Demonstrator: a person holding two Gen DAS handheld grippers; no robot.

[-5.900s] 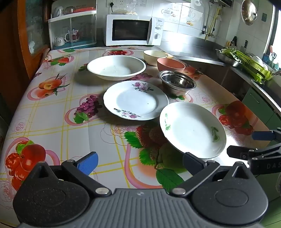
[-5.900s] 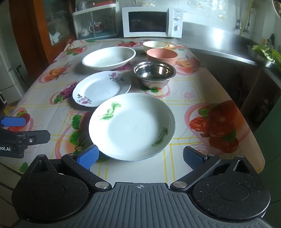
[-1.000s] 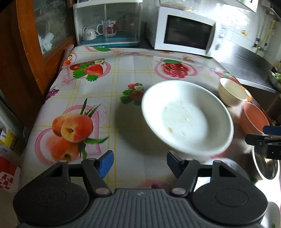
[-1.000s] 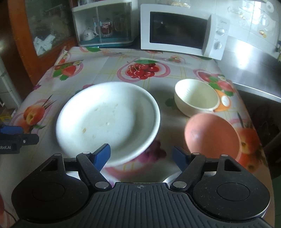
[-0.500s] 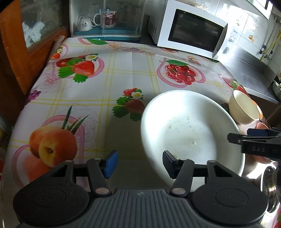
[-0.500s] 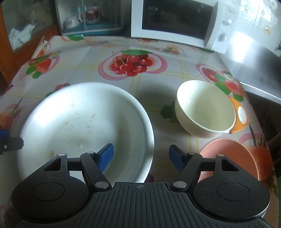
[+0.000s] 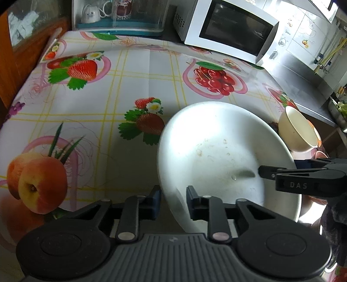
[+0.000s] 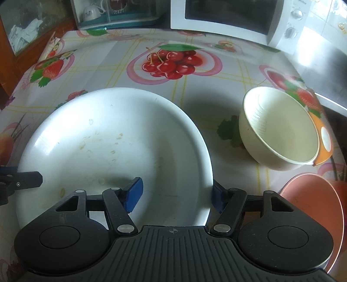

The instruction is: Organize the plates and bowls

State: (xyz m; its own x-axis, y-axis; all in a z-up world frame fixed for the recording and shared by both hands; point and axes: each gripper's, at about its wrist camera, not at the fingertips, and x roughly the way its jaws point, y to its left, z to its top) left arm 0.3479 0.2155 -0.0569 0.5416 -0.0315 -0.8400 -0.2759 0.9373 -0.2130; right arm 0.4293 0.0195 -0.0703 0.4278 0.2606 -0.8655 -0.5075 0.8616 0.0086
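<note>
A large white shallow bowl (image 7: 219, 149) with dried food specks sits on the fruit-print tablecloth; it also fills the right wrist view (image 8: 112, 147). My left gripper (image 7: 172, 200) is closed on the bowl's near left rim, one finger inside and one outside. My right gripper (image 8: 176, 196) straddles the bowl's right rim with its jaws still apart, one blue pad inside and one outside. A cream bowl (image 8: 279, 128) and a pink bowl (image 8: 312, 214) stand to the right. The right gripper's finger also shows in the left wrist view (image 7: 301, 177).
A white microwave (image 7: 227, 32) and a clear cabinet holding cups (image 7: 117, 15) stand at the back of the table. A wooden cupboard (image 7: 28, 34) borders the left side. A steel counter (image 7: 303, 84) runs to the right. The tablecloth (image 7: 91, 112) shows left of the bowl.
Both grippers moved forward from the table's front to the large white bowl. In the last half second the left jaws closed onto its rim and the right jaws came down astride the opposite rim.
</note>
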